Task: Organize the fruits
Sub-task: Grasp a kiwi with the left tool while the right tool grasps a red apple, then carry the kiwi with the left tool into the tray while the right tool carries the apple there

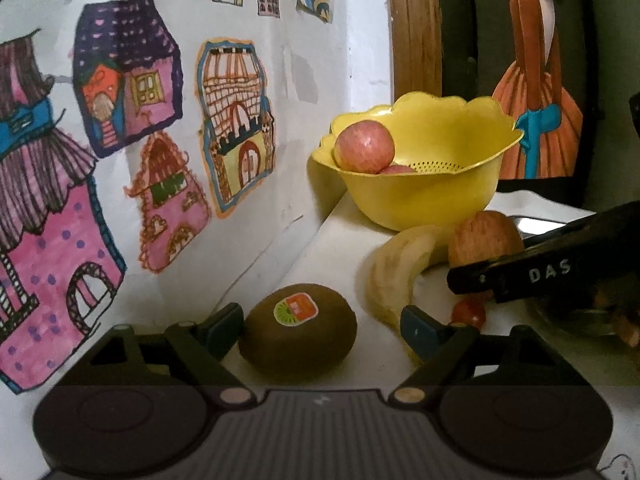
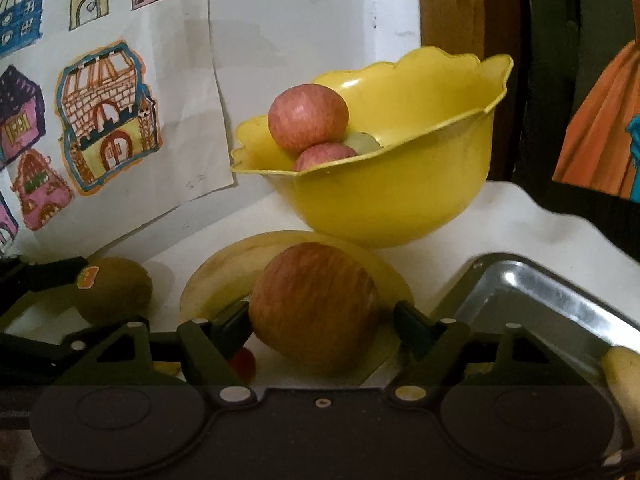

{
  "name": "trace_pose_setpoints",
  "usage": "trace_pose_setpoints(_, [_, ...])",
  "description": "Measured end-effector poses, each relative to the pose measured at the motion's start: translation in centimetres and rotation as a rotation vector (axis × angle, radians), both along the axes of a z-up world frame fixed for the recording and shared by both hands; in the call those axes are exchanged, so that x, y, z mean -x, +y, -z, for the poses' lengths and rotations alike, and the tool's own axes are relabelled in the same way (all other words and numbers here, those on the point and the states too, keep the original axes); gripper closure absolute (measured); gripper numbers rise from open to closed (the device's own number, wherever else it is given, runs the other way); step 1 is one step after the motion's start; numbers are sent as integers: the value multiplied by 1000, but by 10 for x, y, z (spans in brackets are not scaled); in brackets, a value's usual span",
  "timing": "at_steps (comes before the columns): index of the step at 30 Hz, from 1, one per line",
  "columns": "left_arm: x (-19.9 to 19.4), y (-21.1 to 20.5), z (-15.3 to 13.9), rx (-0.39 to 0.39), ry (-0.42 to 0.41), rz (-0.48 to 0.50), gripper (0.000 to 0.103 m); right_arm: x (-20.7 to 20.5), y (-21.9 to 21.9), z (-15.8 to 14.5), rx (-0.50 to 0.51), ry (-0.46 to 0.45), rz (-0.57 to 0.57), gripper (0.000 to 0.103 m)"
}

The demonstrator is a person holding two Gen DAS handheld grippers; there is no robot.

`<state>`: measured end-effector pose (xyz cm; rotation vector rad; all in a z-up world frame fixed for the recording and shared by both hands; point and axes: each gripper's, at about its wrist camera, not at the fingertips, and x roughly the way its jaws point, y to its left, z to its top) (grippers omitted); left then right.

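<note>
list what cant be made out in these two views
- Bowl bottom: right wrist view, its front wall hides fruit under the two apples.
- Small red fruit: left wrist view, half behind the right gripper.
- Tray: cut off by the right edge.

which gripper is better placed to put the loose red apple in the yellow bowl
Right. The right gripper already straddles the loose red apple, facing the yellow scalloped plastic bowl; the left gripper brackets the brown kiwi.

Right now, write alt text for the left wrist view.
The left gripper, open, straddles a stickered kiwi on a white table. Behind lie a banana, a loose apple and a yellow bowl holding apples, with the right gripper entering at right.
</note>
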<state>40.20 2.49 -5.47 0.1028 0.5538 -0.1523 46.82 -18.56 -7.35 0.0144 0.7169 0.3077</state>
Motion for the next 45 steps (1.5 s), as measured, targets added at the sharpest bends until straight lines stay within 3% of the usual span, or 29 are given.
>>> trace_pose_setpoints(8, [-20, 2, 7, 37, 84, -56, 16, -3, 11, 1, 53, 9, -8, 18])
trace_pose_setpoints(14, [-25, 1, 9, 26, 87, -111, 31, 0, 11, -1, 62, 3, 12, 29])
trace_pose_setpoints(15, [-25, 1, 9, 26, 87, -113, 31, 1, 13, -2, 69, -1, 2, 34])
trace_pose_setpoints(18, [-23, 0, 8, 28, 86, -121, 32, 5, 19, -3, 97, -19, 17, 34])
trace_pose_setpoints(26, [-9, -3, 7, 71, 94, -89, 32, 14, 9, -4, -15, -29, 10, 34])
trace_pose_setpoints(33, [6, -2, 2, 108, 127, -94, 32, 34, 1, -24, -104, -70, -6, 34])
trace_pose_setpoints(45, [40, -32, -38, 124, 51, -40, 32, 81, -39, -70, -121, -134, 8, 34])
